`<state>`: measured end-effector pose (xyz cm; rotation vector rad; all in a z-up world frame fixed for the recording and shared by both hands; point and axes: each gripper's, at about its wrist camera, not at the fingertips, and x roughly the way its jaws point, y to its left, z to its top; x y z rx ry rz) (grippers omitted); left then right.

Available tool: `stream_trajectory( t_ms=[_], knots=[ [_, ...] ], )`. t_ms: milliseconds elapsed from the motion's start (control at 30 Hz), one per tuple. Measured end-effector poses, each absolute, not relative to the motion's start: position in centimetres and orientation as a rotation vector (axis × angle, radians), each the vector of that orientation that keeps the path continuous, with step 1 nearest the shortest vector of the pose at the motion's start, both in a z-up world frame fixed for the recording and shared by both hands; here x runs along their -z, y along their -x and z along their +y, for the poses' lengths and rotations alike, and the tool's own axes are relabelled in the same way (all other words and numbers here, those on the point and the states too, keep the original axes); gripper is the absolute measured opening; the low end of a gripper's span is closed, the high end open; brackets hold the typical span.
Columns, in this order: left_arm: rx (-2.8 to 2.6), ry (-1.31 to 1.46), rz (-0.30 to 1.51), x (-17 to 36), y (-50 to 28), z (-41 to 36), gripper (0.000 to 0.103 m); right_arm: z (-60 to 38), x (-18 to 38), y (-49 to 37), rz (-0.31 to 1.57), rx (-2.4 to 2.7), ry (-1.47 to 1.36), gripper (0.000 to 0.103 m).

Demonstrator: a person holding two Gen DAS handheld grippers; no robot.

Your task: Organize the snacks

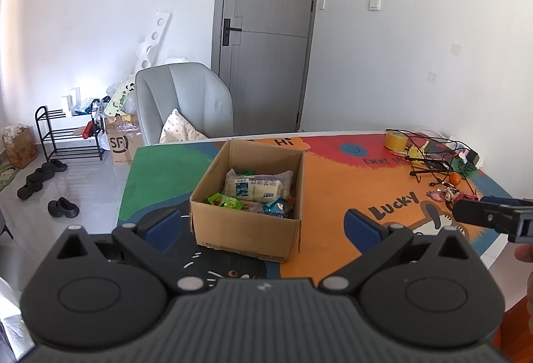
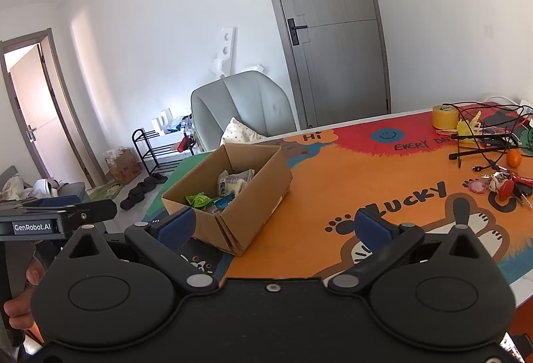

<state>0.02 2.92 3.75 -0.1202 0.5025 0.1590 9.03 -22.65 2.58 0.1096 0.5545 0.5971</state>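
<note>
The left gripper (image 1: 263, 223) hangs above the near edge of the table (image 1: 333, 183), with its two blue-padded fingers (image 1: 163, 224) spread wide and nothing between them. Straight ahead of it, just beyond the fingertips, stands the cardboard box (image 1: 246, 229), open at the top. Inside the box lie the snacks: a large pale packet (image 1: 256, 188) at the back, a green packet (image 1: 225, 200) toward the gripper's left and a blue packet (image 1: 276, 206) toward its right. The right gripper (image 2: 276, 226) is also wide open and empty; from it the box is ahead and a little to the left. Farther ahead and to the right of both grippers lie a tape roll (image 2: 445, 117), cables (image 2: 483, 143), an orange (image 2: 514, 159) and keys (image 2: 506, 188).
</note>
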Motion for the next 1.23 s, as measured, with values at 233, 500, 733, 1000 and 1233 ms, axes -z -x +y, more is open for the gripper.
stream_trajectory(
  t_ms=[233, 500, 733, 1000, 1233],
  knots=[
    [-0.156, 0.118, 0.503, -3.73, 0.02, 2.93, 0.103, -22.60, -2.60, -9.08, 0.561, -0.592, -0.098, 0.103],
    [-0.152, 0.117, 0.502, -3.98, 0.11, 2.83, 0.103, -22.55, -2.65, -9.08, 0.562, -0.589, -0.094, 0.103],
    [-0.150, 0.115, 0.503, -4.01, 0.10, 2.81, 0.103, -22.55, -2.68, -9.10, 0.562, -0.588, -0.093, 0.103],
    [-0.146, 0.113, 0.498, -3.98, 0.10, 2.65, 0.103, -22.58, -2.78, -9.13, 0.563, -0.591, -0.091, 0.103],
    [-0.135, 0.108, 0.490, -3.90, 0.34, 2.44, 0.103, -22.55, -2.84, -9.03, 0.558, -0.592, -0.091, 0.103]
  ],
)
